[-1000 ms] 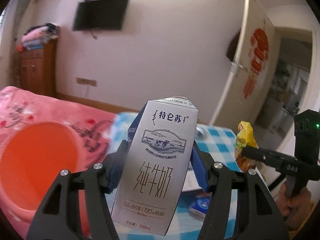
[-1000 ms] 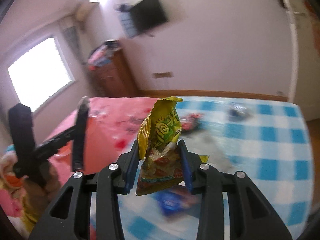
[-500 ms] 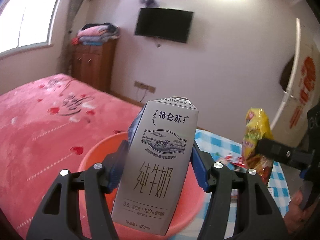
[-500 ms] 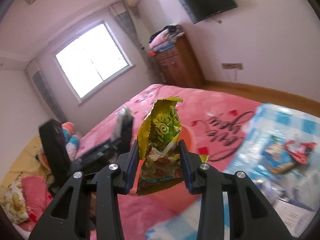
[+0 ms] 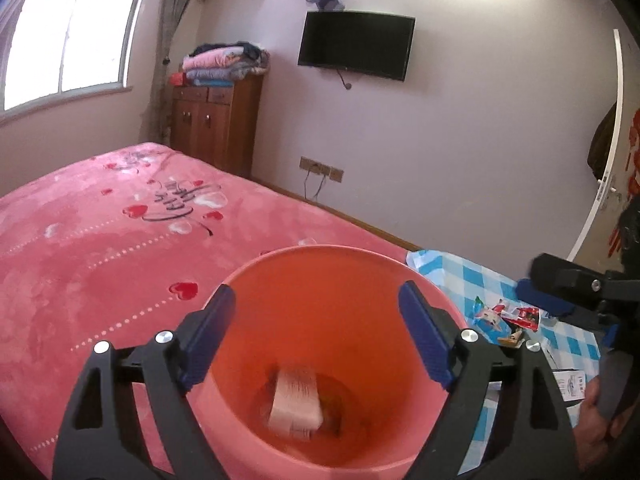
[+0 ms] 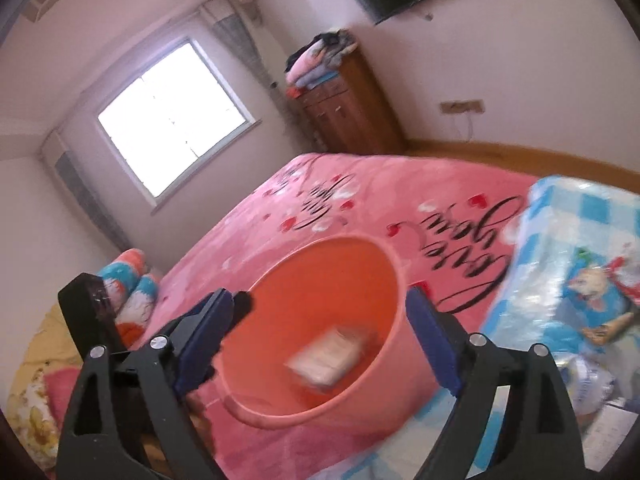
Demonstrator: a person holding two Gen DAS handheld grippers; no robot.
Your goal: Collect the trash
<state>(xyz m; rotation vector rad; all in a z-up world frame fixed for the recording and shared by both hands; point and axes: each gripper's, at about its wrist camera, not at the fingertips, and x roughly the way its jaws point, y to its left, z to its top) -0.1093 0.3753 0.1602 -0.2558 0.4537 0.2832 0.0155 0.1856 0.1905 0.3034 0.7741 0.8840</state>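
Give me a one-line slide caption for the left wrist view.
Left tongs opening, nothing between them, above the orange bucket, a milk carton lying inside.

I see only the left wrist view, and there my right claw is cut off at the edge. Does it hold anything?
Observer: No. The right claw is opening, with nothing between its fingers, and it points at the bucket.
Operator: What lies past the bucket, toward the head of the bed?
Observer: Colourful pillows lie there on the bed, below the window.
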